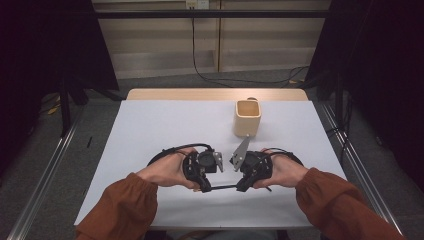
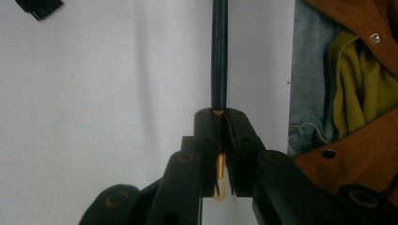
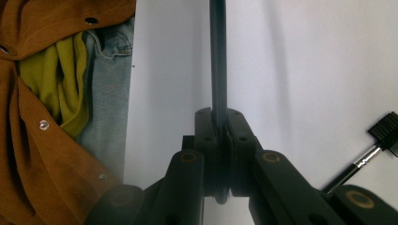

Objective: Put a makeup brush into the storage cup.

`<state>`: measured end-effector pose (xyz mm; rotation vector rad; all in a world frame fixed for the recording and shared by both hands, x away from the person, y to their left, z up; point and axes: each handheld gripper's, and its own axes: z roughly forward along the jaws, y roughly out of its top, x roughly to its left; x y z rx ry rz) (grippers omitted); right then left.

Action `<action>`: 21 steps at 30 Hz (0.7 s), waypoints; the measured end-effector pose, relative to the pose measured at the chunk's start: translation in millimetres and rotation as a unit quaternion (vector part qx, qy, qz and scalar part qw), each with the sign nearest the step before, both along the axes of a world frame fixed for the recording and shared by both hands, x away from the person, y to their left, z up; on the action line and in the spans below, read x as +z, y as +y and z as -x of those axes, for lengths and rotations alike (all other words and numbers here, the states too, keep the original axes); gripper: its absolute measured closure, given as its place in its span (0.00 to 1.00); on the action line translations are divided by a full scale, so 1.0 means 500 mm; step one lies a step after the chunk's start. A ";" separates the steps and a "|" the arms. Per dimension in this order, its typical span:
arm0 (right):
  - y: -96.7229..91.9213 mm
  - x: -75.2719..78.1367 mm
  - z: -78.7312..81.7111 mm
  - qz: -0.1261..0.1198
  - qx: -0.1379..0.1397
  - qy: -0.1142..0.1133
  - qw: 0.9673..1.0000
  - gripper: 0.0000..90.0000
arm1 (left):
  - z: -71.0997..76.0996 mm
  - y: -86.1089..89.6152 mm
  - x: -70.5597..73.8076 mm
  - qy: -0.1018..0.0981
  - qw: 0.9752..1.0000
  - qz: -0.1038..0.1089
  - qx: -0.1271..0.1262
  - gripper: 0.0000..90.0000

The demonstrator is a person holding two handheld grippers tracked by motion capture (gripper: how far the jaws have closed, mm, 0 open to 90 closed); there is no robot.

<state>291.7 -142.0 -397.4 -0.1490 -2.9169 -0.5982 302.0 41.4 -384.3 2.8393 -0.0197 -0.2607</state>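
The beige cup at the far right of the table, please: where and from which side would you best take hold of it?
Probably by a side wall of the cup, coming down from above with one jaw inside the open mouth. It stands upright, squarish and mouth-up, with bare table around it, so its rim is free to reach.

A slim dark pen (image 1: 223, 187) with a gold-coloured end (image 2: 219, 173) is held level just above the white table (image 1: 150, 125), each end clamped in a tool.

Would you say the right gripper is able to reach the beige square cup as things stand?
Probably not yet: the right gripper is shut on the thin dark rod, as is the left gripper. The bare white table toward the beige square cup looks free.
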 end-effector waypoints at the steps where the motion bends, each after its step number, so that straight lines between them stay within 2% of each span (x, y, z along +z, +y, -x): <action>1: 0.000 -0.001 -0.002 -0.003 0.002 -0.003 1.000 0.95 | 0.000 0.001 -0.001 0.000 1.000 0.003 0.003 0.93; 6: -0.003 -0.004 -0.003 0.000 -0.003 0.003 1.000 0.95 | 0.002 0.004 -0.012 -0.002 1.000 0.029 0.008 0.86; 7: -0.005 -0.004 -0.004 -0.001 -0.004 0.006 1.000 0.95 | 0.003 0.004 -0.014 -0.008 0.999 0.031 0.011 0.78; 9: -0.006 -0.003 -0.004 -0.003 -0.009 0.004 1.000 0.95 | 0.005 0.005 -0.016 -0.007 0.999 0.034 0.016 0.77; 10: -0.008 -0.003 -0.006 -0.005 -0.009 0.002 1.000 0.95 | 0.005 0.006 -0.016 -0.011 0.999 0.041 0.023 0.69; 12: -0.008 -0.003 -0.006 -0.005 -0.011 0.007 1.000 0.95 | 0.001 0.008 -0.014 -0.008 0.999 0.046 0.028 0.68; 13: -0.009 -0.003 -0.006 -0.004 -0.012 0.010 1.000 0.95 | 0.001 0.009 -0.013 -0.013 0.998 0.052 0.035 0.64; 14: -0.012 -0.005 -0.010 -0.007 -0.016 0.011 1.000 0.95 | 0.000 0.010 -0.012 -0.014 0.997 0.057 0.042 0.51; 16: -0.014 -0.005 -0.011 -0.007 -0.018 0.010 1.000 0.95 | -0.004 0.014 -0.012 -0.016 0.997 0.066 0.048 0.48; 17: -0.017 -0.006 -0.013 -0.010 -0.020 0.012 1.000 0.95 | -0.005 0.018 -0.013 -0.019 0.995 0.081 0.050 0.37; 19: -0.018 -0.006 -0.013 -0.009 -0.023 0.012 1.000 0.95 | -0.006 0.020 -0.014 -0.020 0.995 0.087 0.051 0.36; 21: -0.020 -0.008 -0.013 -0.012 -0.023 0.013 1.000 0.95 | -0.006 0.023 -0.017 -0.036 0.992 0.099 0.065 0.25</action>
